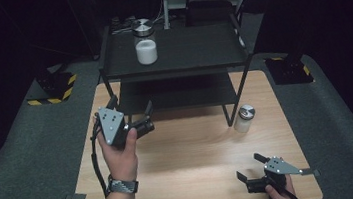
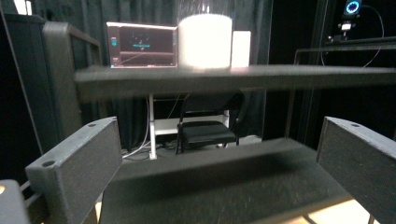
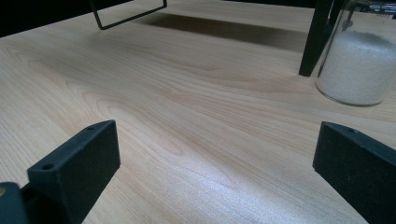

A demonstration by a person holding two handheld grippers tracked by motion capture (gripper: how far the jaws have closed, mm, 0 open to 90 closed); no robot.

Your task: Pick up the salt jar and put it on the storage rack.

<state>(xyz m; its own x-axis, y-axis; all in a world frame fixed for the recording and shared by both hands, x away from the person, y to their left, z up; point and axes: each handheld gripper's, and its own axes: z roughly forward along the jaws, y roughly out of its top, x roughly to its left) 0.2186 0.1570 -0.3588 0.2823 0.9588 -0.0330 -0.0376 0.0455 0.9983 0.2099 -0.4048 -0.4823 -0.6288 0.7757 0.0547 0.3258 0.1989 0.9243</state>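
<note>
Your right gripper [image 1: 250,167] low at the near table [image 1: 198,177] edge, jaws apart, empty, aimed toward the small jar [image 1: 244,118] by the shelf leg [image 1: 237,95] | your left gripper [image 1: 131,109] raised before the shelf [image 1: 184,53], jaws wide, empty, lined up below the big jar [image 1: 145,41] on top, likely the next pickup

Rack leg [image 1: 229,116] just beside small jar [image 1: 244,118]; bare tabletop [image 1: 192,163] between claws

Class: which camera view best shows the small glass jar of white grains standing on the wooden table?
The high view: the small glass jar of white grains appears whole, metal lid included. The right gripper view crops it at the frame's edge.
</note>
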